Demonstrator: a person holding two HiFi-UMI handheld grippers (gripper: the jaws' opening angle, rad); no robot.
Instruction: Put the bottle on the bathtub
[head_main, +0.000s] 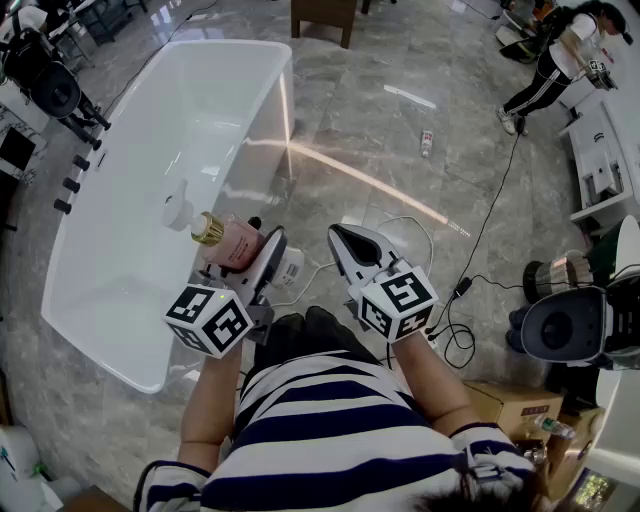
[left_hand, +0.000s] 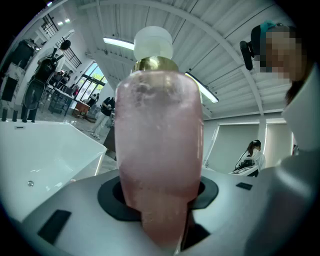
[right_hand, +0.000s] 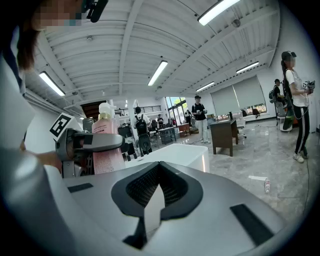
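Gripping pink bottle (left_hand: 159, 165) in left tool (head_main: 262, 255) | right tool (head_main: 342, 238) closed, empty | white bathtub (head_main: 130, 140) nearby on glossy marble floor (head_main: 400, 160), cables (head_main: 452, 338) trailing

Overall: bright, even white light is filling all three views.
Source: ceiling strip lights (right_hand: 157, 73) are shining overhead in both gripper views.
Glare: a long streak is gleaming across the polished floor (head_main: 360, 100) and along the bathtub (head_main: 262, 110) edge.
Focus: the bottle (left_hand: 159, 165) is looming close and looking soft.
Edges: both gripper views are bending strongly and darkening to black at the corners.
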